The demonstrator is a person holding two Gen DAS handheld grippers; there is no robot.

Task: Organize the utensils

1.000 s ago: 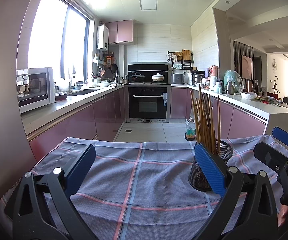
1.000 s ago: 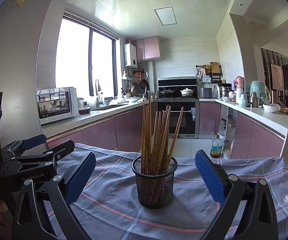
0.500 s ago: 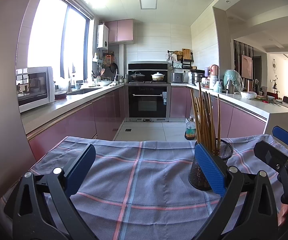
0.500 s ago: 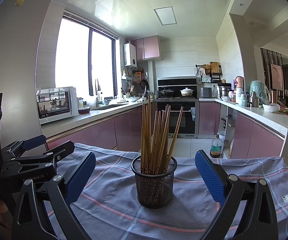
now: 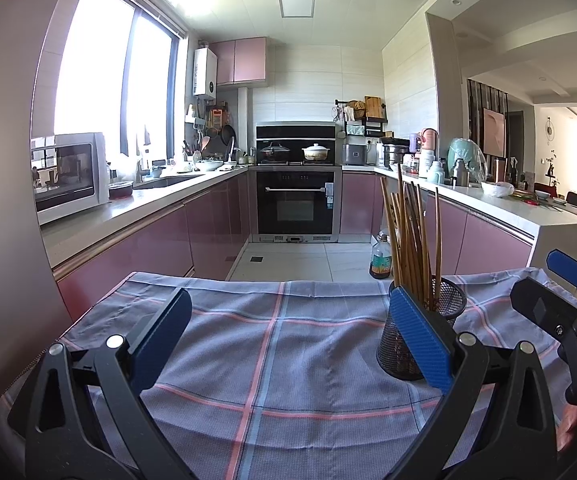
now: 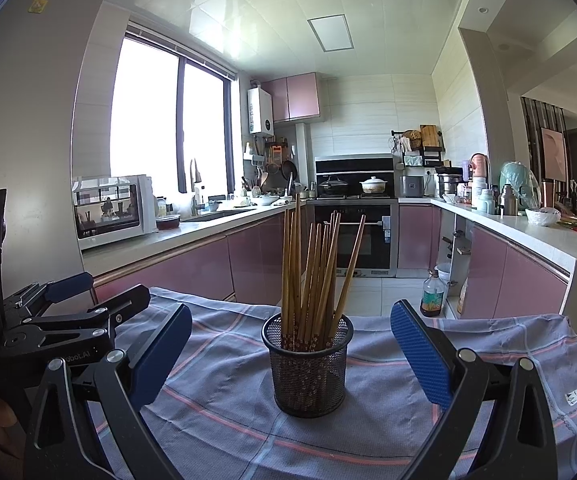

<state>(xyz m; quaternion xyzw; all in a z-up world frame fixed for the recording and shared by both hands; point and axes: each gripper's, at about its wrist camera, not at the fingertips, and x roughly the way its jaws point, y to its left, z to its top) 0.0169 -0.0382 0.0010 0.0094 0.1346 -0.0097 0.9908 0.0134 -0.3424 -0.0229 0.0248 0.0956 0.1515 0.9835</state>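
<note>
- The chopsticks [image 6: 312, 272] stand all together in the black mesh cup [image 6: 307, 364]. The cup sits on the checked cloth [image 6: 224, 412] that covers the table.
- The right gripper [image 6: 288, 344] is wide open and holds nothing. The cup is right in front of it, between its two blue pads [image 6: 418, 350].
- The left gripper [image 5: 288, 344] is wide open too, and empty. The cup is off to its right side, partly behind one blue pad.
- The sticks already look tidy, so the job seems nearly done, or just at its start; I cannot tell which.
- If the next move is to pick a stick, go slow, pinch it near the top and lift it straight up. The cup looks light and could tip.
- The right view shows the whole cup and the little flowers on the sticks.
- The left view hides part of the cup, but it shows more bare cloth, and the other gripper at the edge.
</note>
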